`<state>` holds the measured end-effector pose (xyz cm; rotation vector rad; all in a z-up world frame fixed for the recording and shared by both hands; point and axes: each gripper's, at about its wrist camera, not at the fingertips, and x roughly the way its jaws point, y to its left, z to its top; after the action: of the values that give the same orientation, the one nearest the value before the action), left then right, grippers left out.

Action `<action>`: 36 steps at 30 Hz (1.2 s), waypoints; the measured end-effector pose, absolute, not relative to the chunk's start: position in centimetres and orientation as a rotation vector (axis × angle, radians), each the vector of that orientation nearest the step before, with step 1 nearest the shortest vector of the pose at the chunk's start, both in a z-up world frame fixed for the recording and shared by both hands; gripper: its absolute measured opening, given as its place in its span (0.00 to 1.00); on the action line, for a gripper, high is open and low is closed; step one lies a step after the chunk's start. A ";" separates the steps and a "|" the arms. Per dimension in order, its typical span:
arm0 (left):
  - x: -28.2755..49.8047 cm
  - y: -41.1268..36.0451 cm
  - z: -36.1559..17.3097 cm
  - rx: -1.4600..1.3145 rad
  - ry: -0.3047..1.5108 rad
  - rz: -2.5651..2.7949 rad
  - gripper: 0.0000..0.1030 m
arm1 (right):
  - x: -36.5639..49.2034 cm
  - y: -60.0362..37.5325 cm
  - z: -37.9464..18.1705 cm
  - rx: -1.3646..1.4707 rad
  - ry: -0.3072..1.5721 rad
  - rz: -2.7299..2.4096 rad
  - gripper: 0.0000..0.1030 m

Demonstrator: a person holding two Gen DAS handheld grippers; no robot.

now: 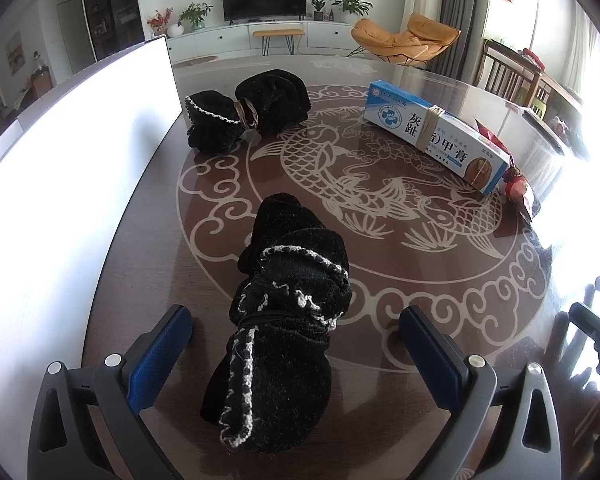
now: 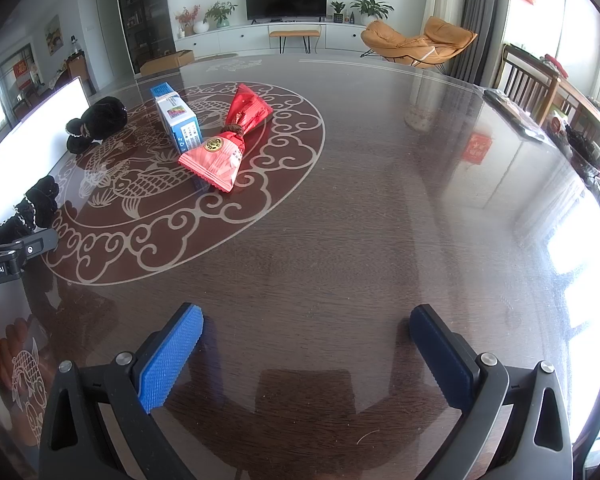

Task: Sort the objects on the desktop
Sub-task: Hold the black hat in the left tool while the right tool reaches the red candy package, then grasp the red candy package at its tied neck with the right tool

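- Your left gripper [image 1: 296, 344] is spread wide, blue pads on either side of the near black sock bundle [image 1: 284, 320] with gaps on both sides, so nothing's pinched.
- That bundle is black knit with a white stitched trim, tied with dark cord around the middle, lying on the table [image 1: 420, 320] lengthwise between your fingers and running out past the tips.
- A second black sock bundle [image 1: 248, 114] sits further back, right next to the corner of the white board [image 1: 80, 160] on your left. It's cinched in the middle with a tan band.
- Blue and white medicine box [image 1: 436, 134] lies flat over to the right on the fish pattern, with a rubber band wrapped around it.
- Just past the box's near end you can catch a bit of the red snack packet [image 1: 518, 190]; most of it is hidden in that view.
- Your right gripper [image 2: 306, 344] is spread wide too, hovering over bare dark wood with nothing between the pads.
- From the right wrist view, the red packet lies against the box's side, tied in the middle like a bow, and both are well ahead and to the left of the fingers.
- Both sock bundles also show up on the far left of that view, near the board.
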<state>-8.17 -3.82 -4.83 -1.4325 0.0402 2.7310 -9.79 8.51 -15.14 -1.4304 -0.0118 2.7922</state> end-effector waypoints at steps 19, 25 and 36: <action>-8.0 -3.9 -4.7 -1.432 0.039 2.732 1.00 | -14.7 9.0 -11.6 -1.331 0.212 2.871 1.00; -8.1 -3.9 -4.8 -1.432 0.040 2.732 1.00 | -21.8 6.3 -12.8 -1.525 0.172 2.819 0.70; -7.7 -4.0 -4.4 -1.431 0.038 2.733 1.00 | -18.5 4.9 -13.9 -1.537 0.031 2.896 0.30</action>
<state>-7.72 -4.04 -4.41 -1.4313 0.0380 2.7326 -18.54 4.88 -13.86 -1.5375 0.0310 2.8963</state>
